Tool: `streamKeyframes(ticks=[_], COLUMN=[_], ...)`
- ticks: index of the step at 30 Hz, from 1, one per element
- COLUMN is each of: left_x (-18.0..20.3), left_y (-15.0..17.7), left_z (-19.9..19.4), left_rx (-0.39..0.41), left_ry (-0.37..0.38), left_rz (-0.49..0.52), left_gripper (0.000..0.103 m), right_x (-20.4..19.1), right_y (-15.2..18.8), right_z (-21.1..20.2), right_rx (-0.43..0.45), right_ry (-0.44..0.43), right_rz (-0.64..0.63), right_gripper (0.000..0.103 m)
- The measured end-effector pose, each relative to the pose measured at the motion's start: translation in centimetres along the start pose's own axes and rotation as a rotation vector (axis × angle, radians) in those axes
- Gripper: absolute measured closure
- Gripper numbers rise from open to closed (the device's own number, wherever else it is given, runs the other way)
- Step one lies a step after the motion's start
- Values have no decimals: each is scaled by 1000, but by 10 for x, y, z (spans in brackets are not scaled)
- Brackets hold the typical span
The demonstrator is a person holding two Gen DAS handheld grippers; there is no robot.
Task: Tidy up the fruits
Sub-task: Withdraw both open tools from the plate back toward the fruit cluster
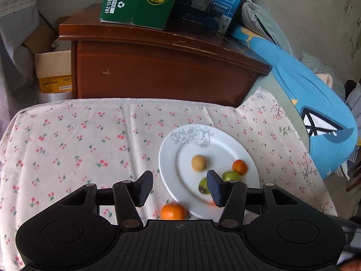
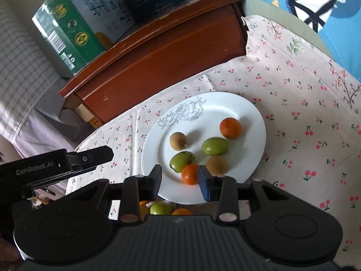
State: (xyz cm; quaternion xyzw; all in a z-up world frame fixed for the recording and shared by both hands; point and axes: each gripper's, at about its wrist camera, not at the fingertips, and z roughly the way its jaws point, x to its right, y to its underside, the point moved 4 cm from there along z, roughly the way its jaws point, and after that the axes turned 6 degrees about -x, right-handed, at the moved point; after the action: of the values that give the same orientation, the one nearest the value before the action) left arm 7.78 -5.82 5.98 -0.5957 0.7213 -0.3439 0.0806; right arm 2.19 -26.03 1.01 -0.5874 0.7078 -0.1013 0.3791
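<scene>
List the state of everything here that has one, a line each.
left gripper: open, nothing between its jaws
right gripper: open, small orange between the jaws, not pressed
white plate: flat on the cloth, six fruits on it
small orange: resting on the plate
orange by the plate: on the cloth, off the plate
drawer unit: closed

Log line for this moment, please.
stage: loading plate | left gripper: open, empty | right gripper: open, orange between fingers | on plate: six fruits | off plate: orange
</scene>
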Motion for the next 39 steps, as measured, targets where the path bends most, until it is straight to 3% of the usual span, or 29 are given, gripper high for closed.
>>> streamKeyframes(ticks=[18,29,39], left_x=[-2,-3,-18], left_y=[55,79,97], left_z=[-18,-22,-28], left_rx=[-36,-52,-74], left_ry=[-51,-93,-126], left_rz=[-3,1,-70], left_gripper=[51,51,51], right_x=[-4,1,-8], right_y=[30,59,85], right_z=[-16,-22,-24], right_rx=[-14,-48,-78], right_ry=[37,38,44], right_rz=[-96,-62,-122], right_gripper=[65,65,65])
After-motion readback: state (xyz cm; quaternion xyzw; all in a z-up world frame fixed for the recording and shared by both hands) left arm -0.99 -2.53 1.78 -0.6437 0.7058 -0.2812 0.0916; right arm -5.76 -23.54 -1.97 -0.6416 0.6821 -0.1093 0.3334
